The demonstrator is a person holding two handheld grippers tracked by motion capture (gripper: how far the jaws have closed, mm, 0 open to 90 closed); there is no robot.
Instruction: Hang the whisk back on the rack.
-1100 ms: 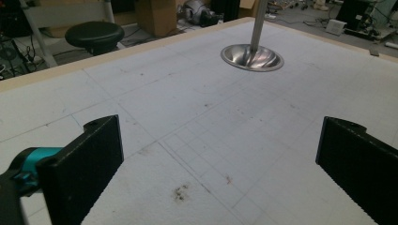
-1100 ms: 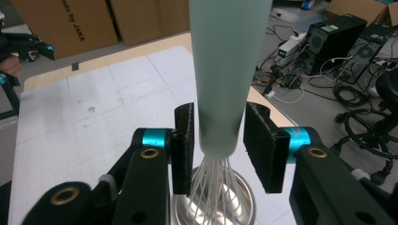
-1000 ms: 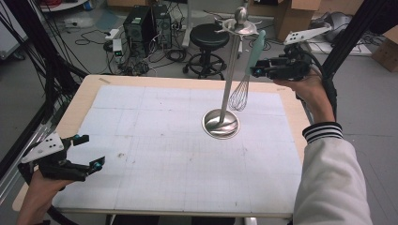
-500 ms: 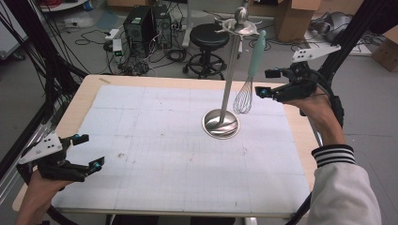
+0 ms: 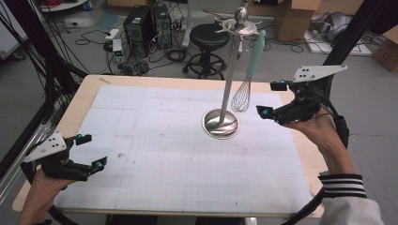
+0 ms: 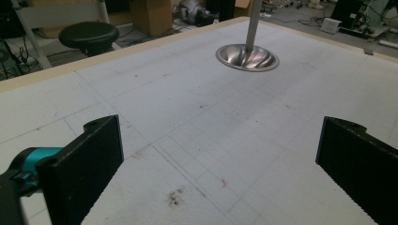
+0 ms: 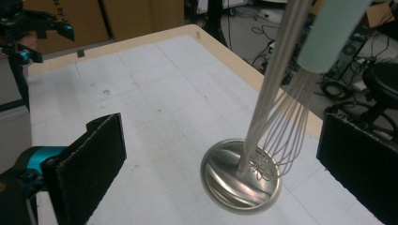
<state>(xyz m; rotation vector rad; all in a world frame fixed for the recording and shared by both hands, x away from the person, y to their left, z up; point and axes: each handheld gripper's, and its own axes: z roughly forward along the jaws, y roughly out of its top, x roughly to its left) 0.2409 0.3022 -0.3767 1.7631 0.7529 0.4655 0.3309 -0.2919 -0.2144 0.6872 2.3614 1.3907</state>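
- My left gripper (image 5: 92,151) sits low at the near left corner of the tabletop (image 5: 84,98), jaws spread wide with nothing between them.
- In the left gripper view I'm looking past both black jaws across the white grid mat (image 6: 197,122), which has small dark stains on it, toward the round steel base of the stand (image 6: 247,57) well ahead.
- My right gripper (image 5: 272,99) is up at the far right side, held above the mat's edge, jaws apart and empty.
- It's just beside the whisk (image 5: 244,79), not touching it, as far as I can see from the high view.
- The whisk hangs from the top of the stand (image 5: 231,75), mint-green handle up, wire loops down beside the pole and above the base.
- In the right gripper view the whisk (image 7: 286,126) and the pole sit between my two jaws farther off, wires over the shiny dish of the base (image 7: 234,180).
- Beyond the tabletop, on the floor, I see a black stool (image 5: 210,37).
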